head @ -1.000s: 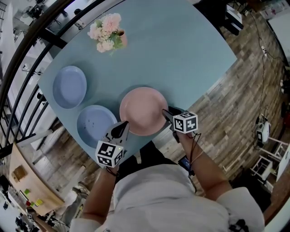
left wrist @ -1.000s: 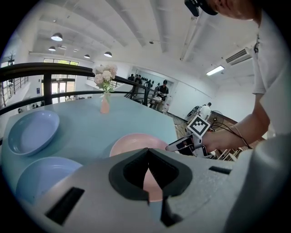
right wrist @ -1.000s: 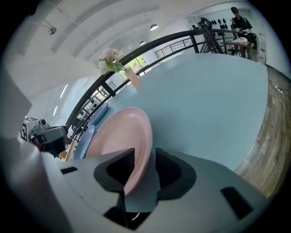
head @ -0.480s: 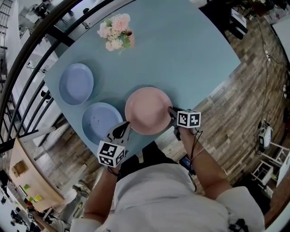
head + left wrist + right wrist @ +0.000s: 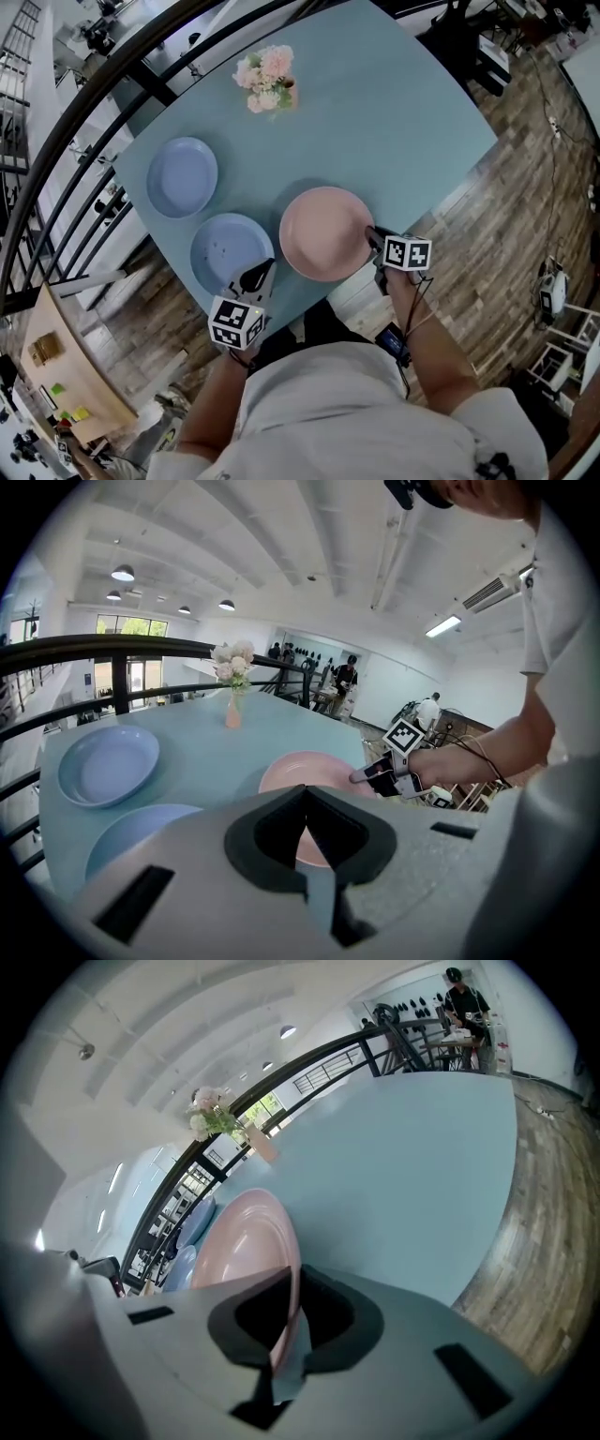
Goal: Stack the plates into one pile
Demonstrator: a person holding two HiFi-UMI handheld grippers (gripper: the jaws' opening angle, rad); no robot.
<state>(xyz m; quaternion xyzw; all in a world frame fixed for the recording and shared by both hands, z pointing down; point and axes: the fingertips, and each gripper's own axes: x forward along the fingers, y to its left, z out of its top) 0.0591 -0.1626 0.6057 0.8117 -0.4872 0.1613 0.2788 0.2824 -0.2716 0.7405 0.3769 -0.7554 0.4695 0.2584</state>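
A pink plate (image 5: pixel 323 232) lies on the teal table (image 5: pixel 403 112) near its front edge. My right gripper (image 5: pixel 375 239) is shut on the plate's near right rim; in the right gripper view the pink rim (image 5: pixel 281 1283) runs between the two pads. Left of it lies a blue plate (image 5: pixel 230 251), and a second blue plate (image 5: pixel 182 176) sits farther back left. My left gripper (image 5: pixel 261 274) hovers at the table edge between the near blue plate and the pink one, jaws together and holding nothing. The left gripper view shows the pink plate (image 5: pixel 309 771) and the right gripper (image 5: pixel 364 776) ahead.
A small vase of pink flowers (image 5: pixel 267 67) stands at the back of the table. A black railing (image 5: pixel 103 112) runs along the table's left side. Wooden floor (image 5: pixel 506 216) lies to the right, below the table's edge.
The right gripper's jaws have closed on the pink plate's rim. The head view has shifted, so the whole table sits further right in the picture. The left gripper has hardly moved.
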